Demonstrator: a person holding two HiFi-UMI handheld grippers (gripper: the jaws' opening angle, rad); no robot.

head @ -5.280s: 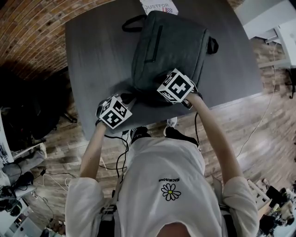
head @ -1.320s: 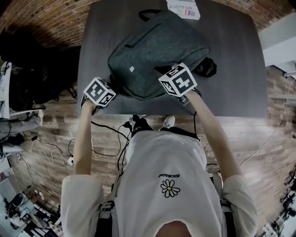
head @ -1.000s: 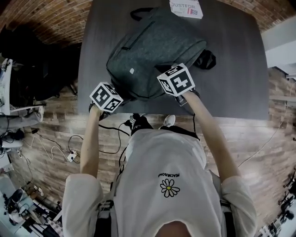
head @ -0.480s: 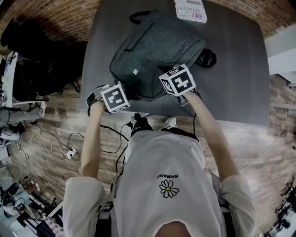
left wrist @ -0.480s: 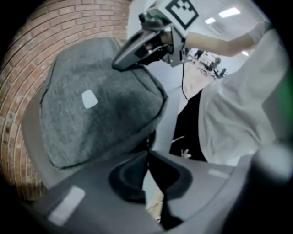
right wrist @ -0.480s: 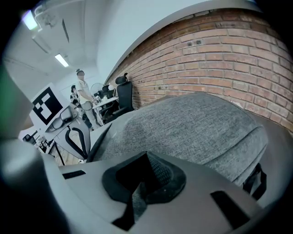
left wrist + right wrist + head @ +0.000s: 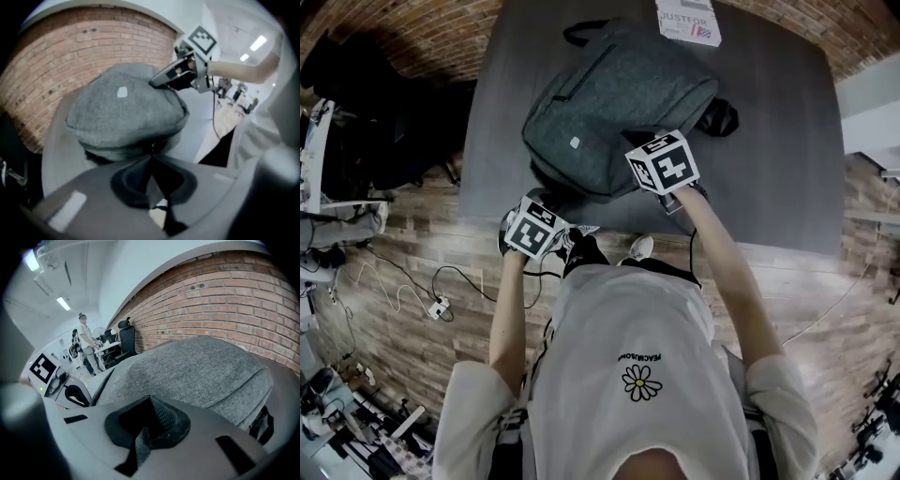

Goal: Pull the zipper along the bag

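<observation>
Just below the head camera, the person's white shirt (image 7: 637, 356) carried a daisy print (image 7: 641, 382). The line of lettering above the daisy was upside down and too small to read. Beyond it, at the near edge of the dark surface (image 7: 769, 141), the left gripper (image 7: 151, 154) pointed steeply down at the near rim of the grey bag (image 7: 619, 103). Its jaws were pressed together. At their tips sat a small dark nub on the bag's seam, which I took for the zipper pull (image 7: 152, 147), though the view was too soft to be certain. The bag lay across the middle and far part of the surface, its carry handle (image 7: 581, 33) at the far end. A little further on, the right gripper (image 7: 150, 399) sat at the bag's near right corner. Its jaws were closed tight on a fold of the grey fabric, apparently bracing the bag.

The step in hand looked like the drag itself, partway along, with one gripper anchoring and the other drawing the pull along the near edge. The next move would call for the left gripper to hold its pinch and follow the line of the teeth toward the right gripper's side. The right one would need to hold the cloth taut so the slider did not snag.

A small pale label (image 7: 575, 142) on the bag showed no legible writing. At the far edge lay a white card (image 7: 687, 19) headed "JUSTFOR"; its lower line was unreadable.
</observation>
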